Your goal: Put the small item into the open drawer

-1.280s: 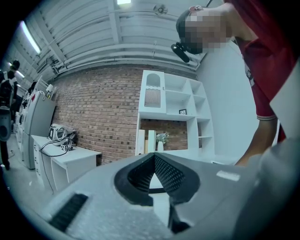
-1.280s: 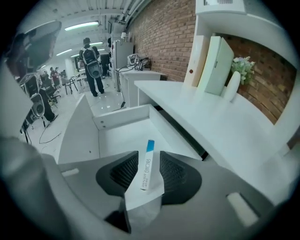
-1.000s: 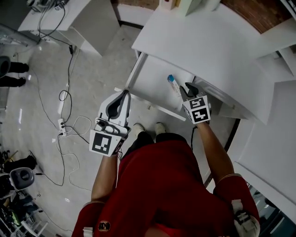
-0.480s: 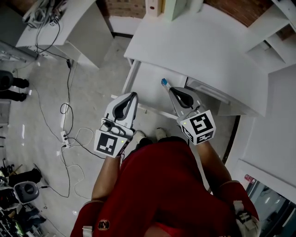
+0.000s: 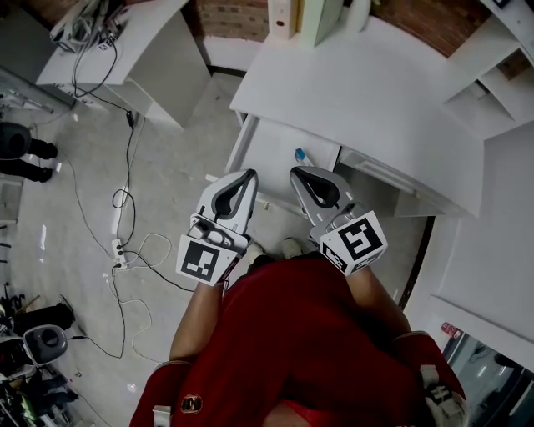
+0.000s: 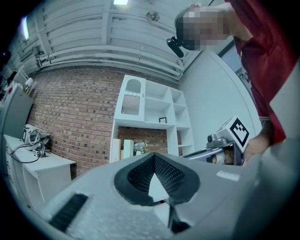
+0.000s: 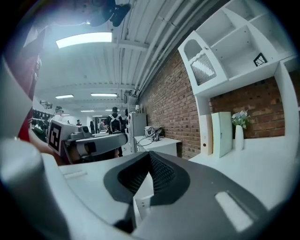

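Observation:
The small item, a little white tube with a blue cap, lies in the open white drawer under the desk's front edge. In the head view my right gripper hovers just in front of the drawer, shut and empty, its tip short of the item. My left gripper is level beside it, also shut with nothing in it. In the left gripper view the jaws meet in a point, and the right gripper shows alongside. The right gripper view shows shut jaws and the left gripper.
A white desk carries books at its back edge. White shelving stands to the right and a second white table at the upper left. Cables and a power strip trail over the floor at the left.
The right gripper held the small item over the drawer, let it go there, drew back toward me and shut. The left gripper shifted slightly toward the drawer.

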The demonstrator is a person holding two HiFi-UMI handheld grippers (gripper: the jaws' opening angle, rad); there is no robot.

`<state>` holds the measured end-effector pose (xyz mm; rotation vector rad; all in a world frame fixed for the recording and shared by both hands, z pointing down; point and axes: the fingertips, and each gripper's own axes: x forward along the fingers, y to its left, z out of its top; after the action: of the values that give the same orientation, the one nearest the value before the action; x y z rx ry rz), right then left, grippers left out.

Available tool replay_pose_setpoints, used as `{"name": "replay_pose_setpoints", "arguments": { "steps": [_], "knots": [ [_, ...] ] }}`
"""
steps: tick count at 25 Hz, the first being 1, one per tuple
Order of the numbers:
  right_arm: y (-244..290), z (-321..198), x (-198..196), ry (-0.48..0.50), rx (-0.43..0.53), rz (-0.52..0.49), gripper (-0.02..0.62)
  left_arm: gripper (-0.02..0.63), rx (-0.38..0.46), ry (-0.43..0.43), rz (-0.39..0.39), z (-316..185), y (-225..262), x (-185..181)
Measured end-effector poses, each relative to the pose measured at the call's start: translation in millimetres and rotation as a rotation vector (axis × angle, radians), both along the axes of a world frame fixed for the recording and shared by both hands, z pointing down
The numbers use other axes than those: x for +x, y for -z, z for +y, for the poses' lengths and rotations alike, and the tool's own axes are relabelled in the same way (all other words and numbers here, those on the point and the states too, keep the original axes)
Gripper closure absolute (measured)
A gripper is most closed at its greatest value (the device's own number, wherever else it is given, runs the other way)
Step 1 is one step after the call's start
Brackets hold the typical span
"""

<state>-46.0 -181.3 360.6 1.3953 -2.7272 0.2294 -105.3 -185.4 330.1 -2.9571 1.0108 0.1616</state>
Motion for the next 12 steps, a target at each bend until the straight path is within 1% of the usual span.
{"name": "replay_pose_setpoints", "arguments": {
  "steps": [6,12],
  "knots": [
    [5,1,-20,0.068,0.018,-0.019,0.584,0.606,0.002,0.036,0.012,0,1,-11],
    [6,-1,-31,0.105,0.025,-0.026,0.584,0.606,0.010,0.071,0.011,-2,4,-22]
  ]
}}
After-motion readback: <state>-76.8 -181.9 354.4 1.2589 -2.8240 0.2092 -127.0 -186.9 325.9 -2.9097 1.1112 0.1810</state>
